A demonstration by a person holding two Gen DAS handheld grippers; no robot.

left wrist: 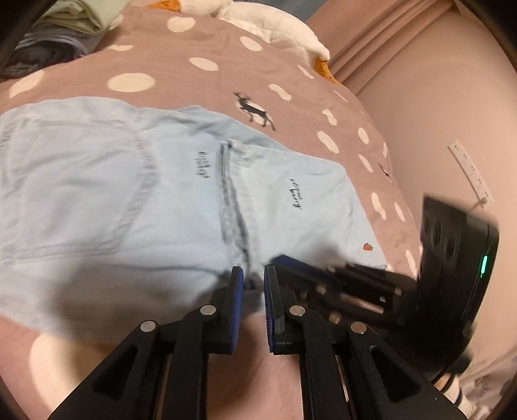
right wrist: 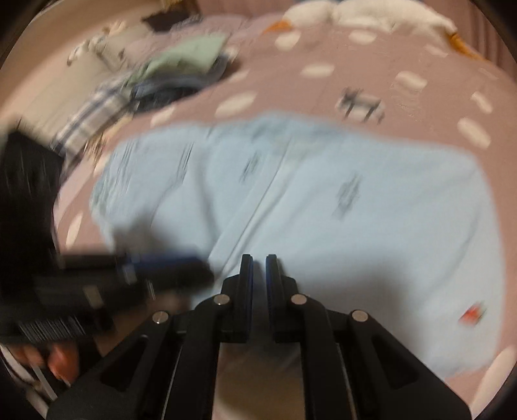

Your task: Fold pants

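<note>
Light blue pants [left wrist: 155,200] lie folded flat on a pink dotted bedspread [left wrist: 181,64]; they also show, blurred, in the right wrist view [right wrist: 323,200]. My left gripper [left wrist: 253,274] sits at the pants' near edge by the centre seam, jaws a narrow gap apart, nothing visibly held. My right gripper [right wrist: 259,261] hovers over the near edge, jaws nearly together, apparently empty. The right gripper shows at the right in the left wrist view [left wrist: 290,260]; the left gripper shows at the left in the right wrist view [right wrist: 181,268].
A pile of folded clothes [right wrist: 174,68] lies at the back left of the bed. A white plush toy [left wrist: 258,19] lies at the head. A pink wall with a power strip [left wrist: 468,168] is on the right.
</note>
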